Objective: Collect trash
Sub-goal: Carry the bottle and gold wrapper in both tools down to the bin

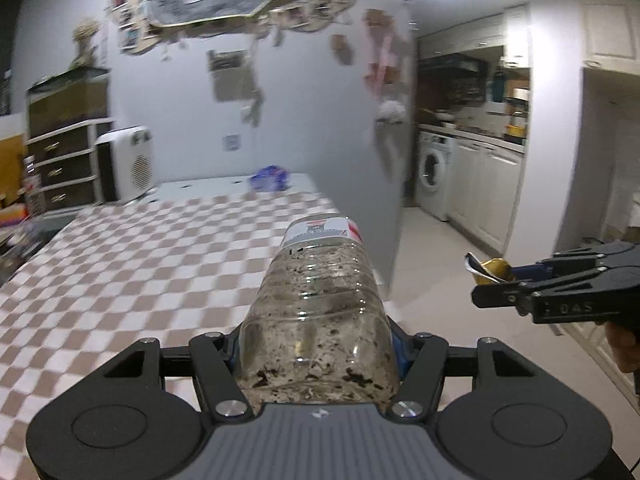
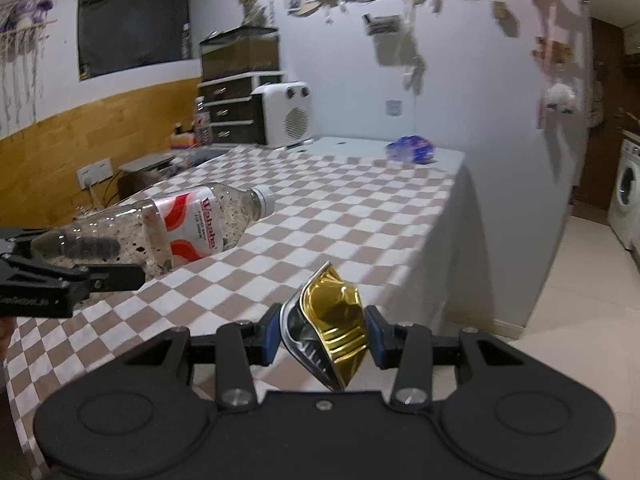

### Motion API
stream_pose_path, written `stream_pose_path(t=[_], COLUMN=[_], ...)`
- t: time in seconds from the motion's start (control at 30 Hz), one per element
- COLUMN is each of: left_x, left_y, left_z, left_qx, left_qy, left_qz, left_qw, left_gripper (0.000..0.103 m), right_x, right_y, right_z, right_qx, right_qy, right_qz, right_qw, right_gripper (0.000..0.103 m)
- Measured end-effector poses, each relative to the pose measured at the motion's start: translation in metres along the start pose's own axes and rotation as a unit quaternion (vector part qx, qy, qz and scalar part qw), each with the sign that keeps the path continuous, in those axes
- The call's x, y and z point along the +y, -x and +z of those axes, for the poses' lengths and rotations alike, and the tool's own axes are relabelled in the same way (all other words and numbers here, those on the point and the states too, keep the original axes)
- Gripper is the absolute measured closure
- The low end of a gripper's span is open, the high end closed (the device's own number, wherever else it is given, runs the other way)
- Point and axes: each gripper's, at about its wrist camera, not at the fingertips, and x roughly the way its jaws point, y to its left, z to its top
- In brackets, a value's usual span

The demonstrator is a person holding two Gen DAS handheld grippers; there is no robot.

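Two grippers: both loaded, both raised above the table, side by side.
Left gripper (image 1: 320,354): jaws clamped on the lower body of a plastic bottle (image 1: 320,300); blue pads press on both of its sides.
Plastic bottle: clear, dirty inside with dark specks and residue; white and red label near the neck; white cap (image 2: 264,195) on. It lies roughly level along the line of the gripper, cap end pointing away, held above the tablecloth and not touching it.
Right gripper (image 2: 322,338): jaws clamped on a crushed can (image 2: 330,324); blue pads (image 2: 271,334) bear on its left and right sides.
Crushed can: gold and silver, flattened and folded, tilted, held clear of the table near its right edge.
Table (image 2: 360,216): covered with a brown and white chequered cloth; far end is bare white.
Blue wrapper (image 2: 410,148): lies on the bare white far end of the table, well apart from both grippers; blurred, detail cannot be told.
Background: white fan heater (image 2: 286,114) and a dark drawer unit (image 2: 232,110) at the far left of the table; washing machine (image 1: 434,172) in the kitchen area to the right.
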Motion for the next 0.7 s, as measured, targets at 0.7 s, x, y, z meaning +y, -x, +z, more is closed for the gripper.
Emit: stream_pose_path(t=[0.7], left_x=[-0.230], left_y=[-0.073], left_z=[-0.019], left_qx=[0.030], left_qy=[-0.036], left_qz=[-0.108], left_qw=[0.9930], left_gripper=[0.041], right_x=[-0.178], right_y=[0.120], right_z=[-0.100], right_qx=[-0.006], right_qy=[-0.098], right_qz=[-0.141], right_qw=[0.985], right_gripper=[0.059])
